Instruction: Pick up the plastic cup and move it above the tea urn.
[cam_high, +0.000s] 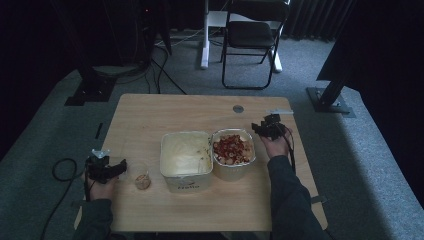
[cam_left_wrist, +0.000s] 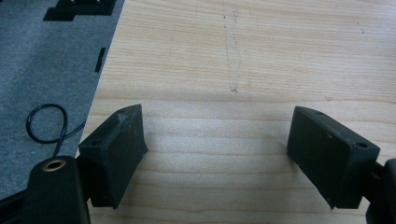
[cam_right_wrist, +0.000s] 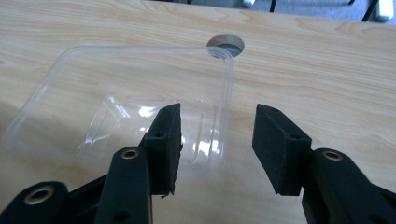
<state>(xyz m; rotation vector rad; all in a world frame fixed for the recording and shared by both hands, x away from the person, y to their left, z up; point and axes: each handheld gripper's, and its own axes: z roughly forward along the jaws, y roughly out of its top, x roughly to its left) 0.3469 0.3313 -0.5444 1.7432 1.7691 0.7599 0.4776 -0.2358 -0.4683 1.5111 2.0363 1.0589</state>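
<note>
Right gripper: jaws stood apart, nothing pressed between the pads; a clear plastic lid is seen through them, lying flat on the table, with its near right edge reaching into the gap. In the high view this gripper is held just right of the fruit tub.
Left gripper: jaws wide apart over bare wood, nothing between them; in the high view it is held near the table's left edge, just beside the small cup.

Items, largest first:
1. Table, light wood, with a round cable hole just beyond the lid.
2. Cream tub, open, pale contents, at centre.
3. Fruit tub, open, red and pale pieces, touching the cream tub's right side.
4. Clear plastic lid, as above.
5. Small cup, clear, brownish contents, left of the cream tub.

Step judged in hand: reaching for the lid. Next move judged to call for the jaws being lowered over the lid's rim and closed lightly, thin plastic being prone to slip or buckle.
</note>
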